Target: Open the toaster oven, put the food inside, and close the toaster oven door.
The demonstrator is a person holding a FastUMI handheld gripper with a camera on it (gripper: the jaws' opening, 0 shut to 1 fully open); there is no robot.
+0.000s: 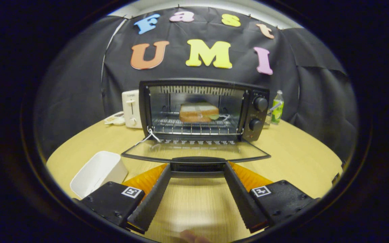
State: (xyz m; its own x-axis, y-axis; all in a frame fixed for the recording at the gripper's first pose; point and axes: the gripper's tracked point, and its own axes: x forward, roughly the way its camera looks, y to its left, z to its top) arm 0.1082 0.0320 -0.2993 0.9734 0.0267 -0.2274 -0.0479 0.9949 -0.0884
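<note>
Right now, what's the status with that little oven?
Gripper open, fingertips flanking door handle. Toaster oven door down flat, sandwich on rack inside. Nothing blocking door.

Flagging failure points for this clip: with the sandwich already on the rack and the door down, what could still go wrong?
The open hand-held gripper flanks the black door handle of the black toaster oven; its fingers may slip off on lifting. The white string at the hinge could catch. The white rectangular tray sits close by.
</note>
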